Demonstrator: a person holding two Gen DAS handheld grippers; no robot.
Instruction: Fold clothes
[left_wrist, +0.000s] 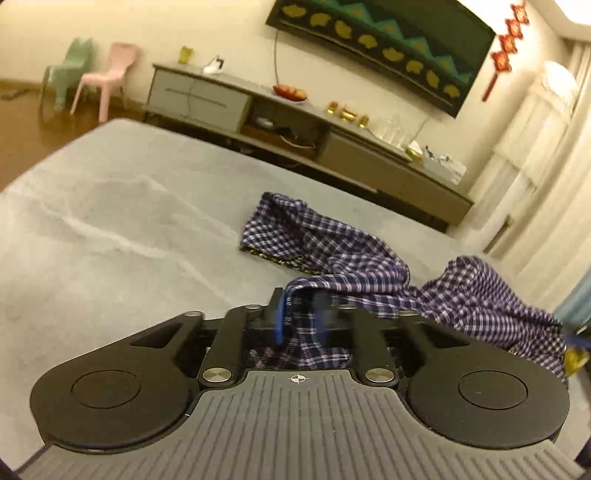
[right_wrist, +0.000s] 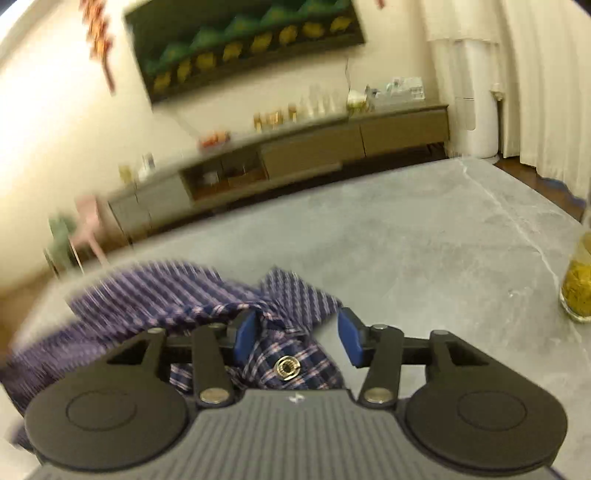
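Note:
A blue, white and pink plaid garment (left_wrist: 332, 251) lies crumpled on the grey marbled table (left_wrist: 110, 221), right of centre. My left gripper (left_wrist: 301, 315) is shut on a fold of it, and the cloth drapes over and between the blue pads. In the right wrist view the same plaid garment (right_wrist: 166, 295) spreads to the left, blurred. My right gripper (right_wrist: 297, 338) stands open, with a corner of the cloth lying between its fingers against the left pad (right_wrist: 245, 339). The right pad (right_wrist: 349, 341) is clear of the cloth.
A glass jar with yellow contents (right_wrist: 578, 291) stands on the table (right_wrist: 424, 240) at the right edge. Beyond the table runs a long low cabinet (left_wrist: 332, 147) with small items on it. Pink and green chairs (left_wrist: 110, 74) stand at the far left.

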